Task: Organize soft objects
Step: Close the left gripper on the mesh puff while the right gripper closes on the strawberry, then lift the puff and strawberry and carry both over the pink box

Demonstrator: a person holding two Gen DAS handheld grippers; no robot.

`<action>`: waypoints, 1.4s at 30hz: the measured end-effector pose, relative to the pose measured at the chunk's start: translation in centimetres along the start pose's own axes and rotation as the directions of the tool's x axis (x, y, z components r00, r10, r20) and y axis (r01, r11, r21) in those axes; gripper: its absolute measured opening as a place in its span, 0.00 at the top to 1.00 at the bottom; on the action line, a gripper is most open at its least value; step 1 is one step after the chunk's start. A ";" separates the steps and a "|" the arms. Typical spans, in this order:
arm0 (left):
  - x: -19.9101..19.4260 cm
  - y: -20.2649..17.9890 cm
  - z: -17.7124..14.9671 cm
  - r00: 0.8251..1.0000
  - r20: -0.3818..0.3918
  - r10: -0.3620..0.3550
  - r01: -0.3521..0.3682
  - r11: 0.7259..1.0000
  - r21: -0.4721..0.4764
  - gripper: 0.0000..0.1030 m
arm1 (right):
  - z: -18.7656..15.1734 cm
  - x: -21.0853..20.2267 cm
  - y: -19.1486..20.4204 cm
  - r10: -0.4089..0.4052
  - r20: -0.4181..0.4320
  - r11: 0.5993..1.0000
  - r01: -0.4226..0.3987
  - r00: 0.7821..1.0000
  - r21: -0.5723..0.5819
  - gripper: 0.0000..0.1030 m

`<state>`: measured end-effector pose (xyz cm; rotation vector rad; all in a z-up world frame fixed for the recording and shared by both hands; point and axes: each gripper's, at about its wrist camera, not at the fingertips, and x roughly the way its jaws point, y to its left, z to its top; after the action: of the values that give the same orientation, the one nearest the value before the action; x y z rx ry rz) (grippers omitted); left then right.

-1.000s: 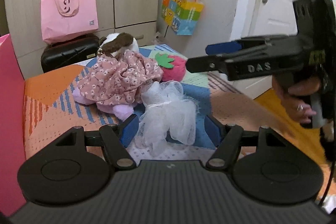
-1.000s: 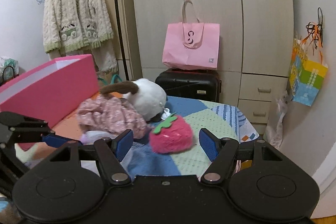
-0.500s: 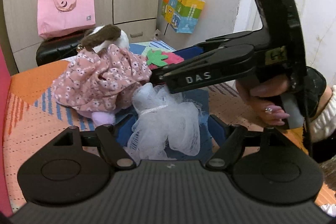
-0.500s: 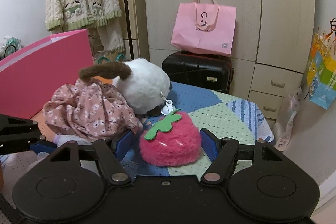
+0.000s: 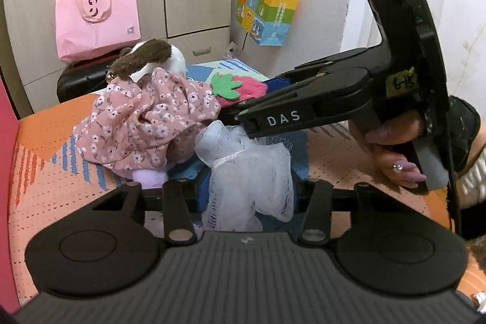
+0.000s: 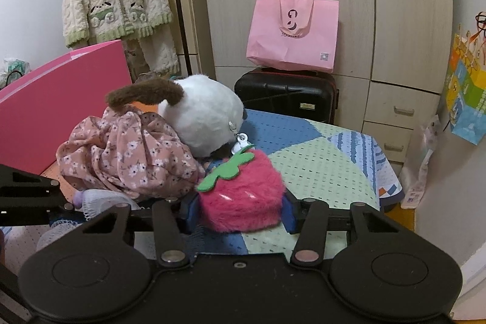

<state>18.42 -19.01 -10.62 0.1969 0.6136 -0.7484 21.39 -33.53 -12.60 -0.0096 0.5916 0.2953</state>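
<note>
The left tongs (image 5: pixel 250 196) are closing with the white mesh bath puff (image 5: pixel 249 169) between their blue pads, which already lie against the netting on both sides. The right tongs (image 6: pixel 240 210) are closing too, with the pink strawberry plush (image 6: pixel 243 196) between their pads; the fur bulges over both pads, so they press on it.

In the left wrist view the right tongs reach in from 3 o'clock, held by a person's hand (image 5: pixel 391 154), their tips just above the puff and ending at the strawberry plush at about 12 o'clock from the puff. At 10 o'clock from the puff, touching it, lies the plush doll in a pink floral dress (image 5: pixel 145 123), with a white head and a brown ear at its far end.

In the right wrist view that doll lies at 10 o'clock from the strawberry, its dress touching the green felt leaf. The left tongs show at 9 o'clock, at the picture's edge.

All of this rests on a table (image 6: pixel 319 163) with a patchwork cloth of blue, green and orange. A pink box wall (image 6: pixel 60 93) stands at 10 o'clock. Beyond the table, at 12 o'clock, a pink tote bag (image 6: pixel 291 35) sits on a black suitcase (image 6: pixel 285 96) against the wardrobe.
</note>
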 end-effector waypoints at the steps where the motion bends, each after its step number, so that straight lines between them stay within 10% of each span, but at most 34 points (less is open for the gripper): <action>1: 0.0 0.0 0.0 1.000 0.001 0.002 -0.002 1.000 0.001 0.59 | 0.0 -0.1 0.0 -0.003 0.002 1.000 0.003 1.000 0.004 0.46; 29: -7.0 3.5 -2.6 1.000 -0.015 0.013 -0.014 0.992 -0.128 0.59 | -5.5 -7.5 4.2 -0.091 -0.017 0.993 0.092 0.996 0.078 0.46; 42: -11.0 5.7 -3.9 0.995 -0.103 -0.021 -0.002 0.976 -0.218 0.59 | -4.5 -8.9 9.3 0.065 -0.104 0.994 -0.055 0.992 0.099 0.46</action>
<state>14.37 -7.05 -7.55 0.0304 0.7916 -0.6772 9.31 -27.44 -10.76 0.0855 0.7135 0.3262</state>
